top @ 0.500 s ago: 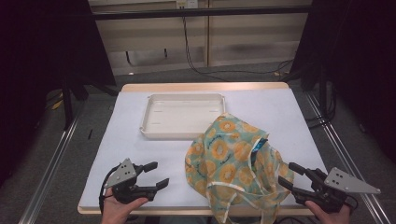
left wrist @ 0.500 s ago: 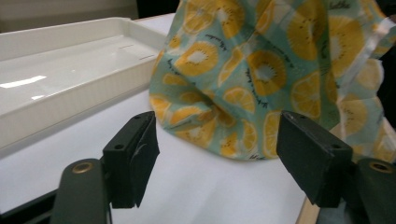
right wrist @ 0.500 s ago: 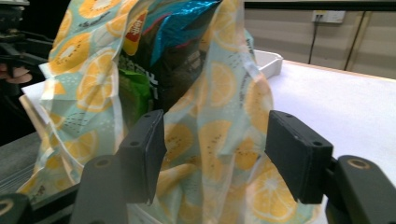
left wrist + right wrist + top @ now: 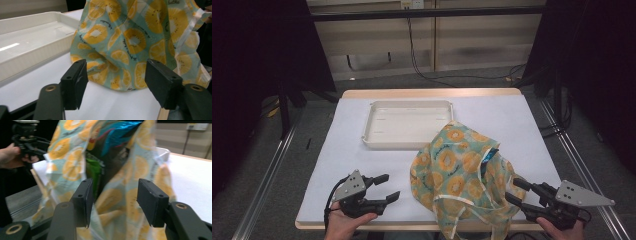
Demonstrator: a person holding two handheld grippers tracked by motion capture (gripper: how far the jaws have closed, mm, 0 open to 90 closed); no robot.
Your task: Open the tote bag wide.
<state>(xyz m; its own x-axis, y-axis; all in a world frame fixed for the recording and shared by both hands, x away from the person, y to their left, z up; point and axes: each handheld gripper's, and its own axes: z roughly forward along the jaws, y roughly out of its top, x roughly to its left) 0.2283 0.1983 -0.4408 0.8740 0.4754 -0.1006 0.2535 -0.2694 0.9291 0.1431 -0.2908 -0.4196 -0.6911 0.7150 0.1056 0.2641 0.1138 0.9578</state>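
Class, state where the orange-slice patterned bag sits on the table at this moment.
In the high view, the bag sits at the table's near right, just in front of the white tray, between the two grippers.

Both tongs, left (image 4: 384, 189) and right (image 4: 514, 191), gape apart.

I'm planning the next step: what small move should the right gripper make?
Probably ease forward and close on the bag's near edge. The right gripper is open, with cloth between its fingers, not yet pinched, and packets show inside.
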